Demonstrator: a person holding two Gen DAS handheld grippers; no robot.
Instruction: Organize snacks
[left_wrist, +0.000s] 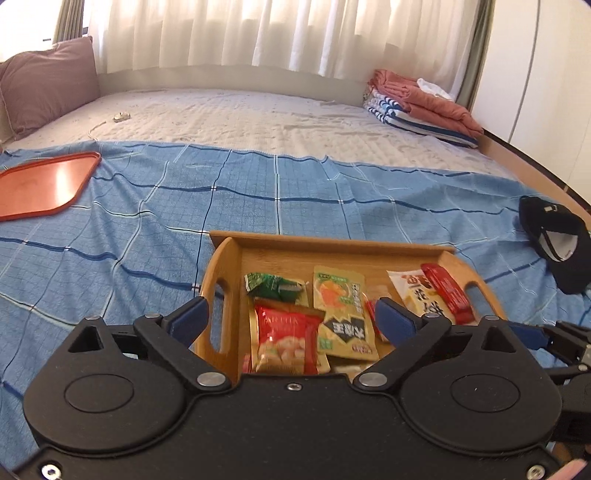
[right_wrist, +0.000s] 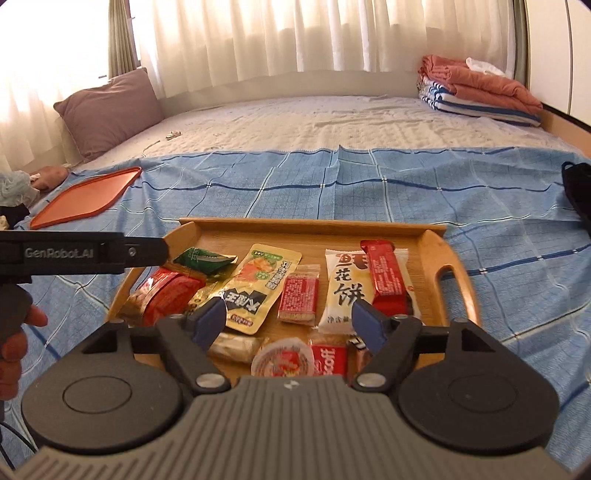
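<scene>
A wooden tray (left_wrist: 332, 243) (right_wrist: 314, 225) with handle cut-outs lies on the blue checked cloth and holds several snack packets. Among them are a red bag (left_wrist: 286, 341) (right_wrist: 166, 297), a yellow pouch (left_wrist: 341, 314) (right_wrist: 255, 286), a green packet (left_wrist: 273, 286) (right_wrist: 203, 258), a white packet (right_wrist: 345, 290) and a red bar (right_wrist: 386, 271). My left gripper (left_wrist: 291, 319) is open and empty above the tray's near left part. My right gripper (right_wrist: 290, 319) is open and empty above the tray's near edge. The left gripper also shows from the side in the right wrist view (right_wrist: 147, 253).
An empty orange tray (left_wrist: 44, 184) (right_wrist: 88, 197) lies on the cloth at the far left. A black cap (left_wrist: 557, 243) lies at the right. A brown pillow (right_wrist: 110, 110) and folded blankets (right_wrist: 480, 90) sit at the back of the bed.
</scene>
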